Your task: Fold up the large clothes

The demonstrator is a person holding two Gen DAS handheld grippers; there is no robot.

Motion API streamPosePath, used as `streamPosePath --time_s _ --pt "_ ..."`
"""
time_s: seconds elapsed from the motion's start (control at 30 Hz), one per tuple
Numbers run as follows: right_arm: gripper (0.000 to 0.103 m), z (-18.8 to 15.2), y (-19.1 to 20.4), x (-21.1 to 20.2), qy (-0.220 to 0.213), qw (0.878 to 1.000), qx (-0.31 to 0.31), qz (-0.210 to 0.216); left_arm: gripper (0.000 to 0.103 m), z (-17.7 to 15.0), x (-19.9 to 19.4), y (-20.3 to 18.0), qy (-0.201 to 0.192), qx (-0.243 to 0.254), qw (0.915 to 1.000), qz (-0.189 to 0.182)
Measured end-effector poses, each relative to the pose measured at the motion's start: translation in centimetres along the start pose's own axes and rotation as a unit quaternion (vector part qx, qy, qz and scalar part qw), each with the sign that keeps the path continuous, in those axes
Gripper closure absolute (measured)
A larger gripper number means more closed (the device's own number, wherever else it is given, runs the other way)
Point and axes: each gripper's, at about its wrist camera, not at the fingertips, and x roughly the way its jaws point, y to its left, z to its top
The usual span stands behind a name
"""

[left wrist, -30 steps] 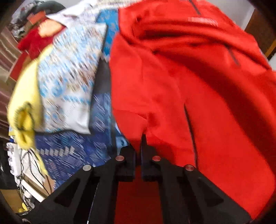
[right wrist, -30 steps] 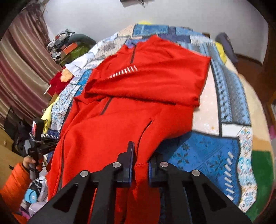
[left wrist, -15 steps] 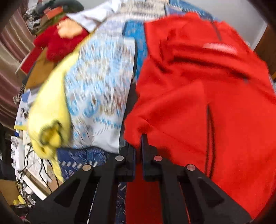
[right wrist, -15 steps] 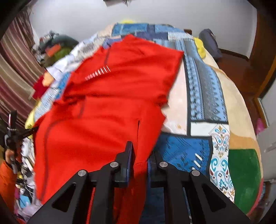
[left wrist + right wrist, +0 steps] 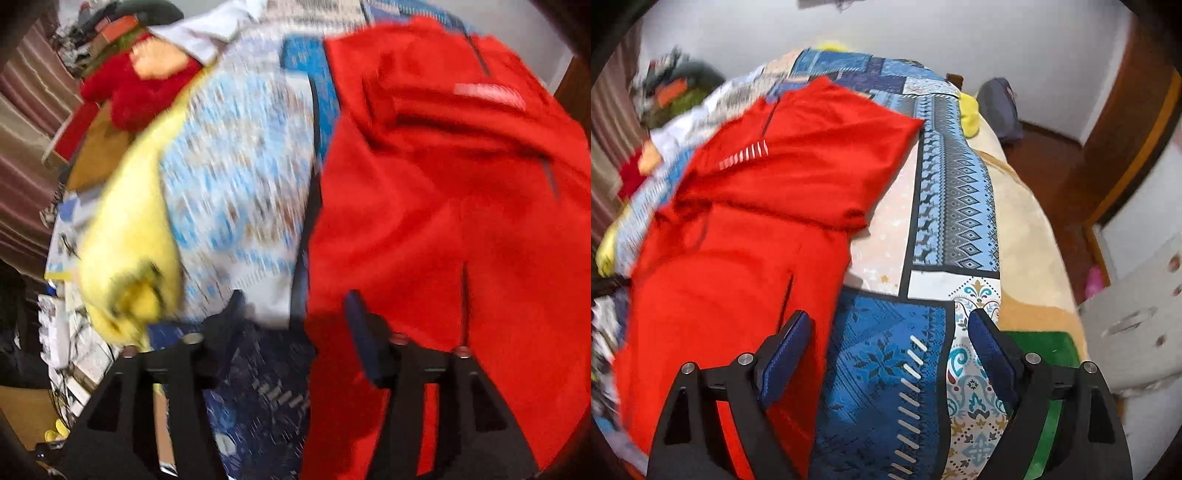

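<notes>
A large red jacket (image 5: 746,236) lies on the patchwork bedspread (image 5: 945,206), its top part folded down over the body, with a dark zip and a white stripe mark. In the left wrist view the jacket (image 5: 443,206) fills the right half. My left gripper (image 5: 293,314) is open and empty at the jacket's left edge, its right finger (image 5: 364,332) in front of the red cloth. My right gripper (image 5: 886,339) is open and empty above the blue bedspread, just right of the jacket's hem.
A yellow cloth (image 5: 125,243) and a red plush item (image 5: 136,88) lie at the bed's left side. Clutter and cables (image 5: 74,350) sit below the left edge. A wooden door frame (image 5: 1126,129) and floor are to the right of the bed.
Both grippers were shut on the jacket's hem corners; both have opened and let go. The jacket now lies loose on the bed.
</notes>
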Motion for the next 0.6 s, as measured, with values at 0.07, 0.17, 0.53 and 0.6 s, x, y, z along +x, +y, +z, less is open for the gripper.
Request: streamPosePath --time_s 0.07,0.17,0.53,0.6 --pt "0.017 1.6 -0.5 -0.4 -0.014 1.000 0.019 0.019 0.030 2.3 -1.3 0.0 -0.031 0.001 0.9995 0.002" --pt "0.017 4.9 0.2 -0.2 -0.031 0.999 0.024 0.033 0.024 5.7 -2.3 -0.8 -0.053 0.002 0.9986 -0.003" --pt "0.017 18.0 6.0 5.4 -0.053 0.996 -0.048 0.054 0.021 21.1 -1.9 -8.4 -0.093 0.055 0.9923 -0.061" --pt "0.017 20.6 6.9 7.9 -0.046 0.996 -0.051 0.059 0.021 23.8 -0.5 -10.1 -0.092 0.070 0.9907 -0.072"
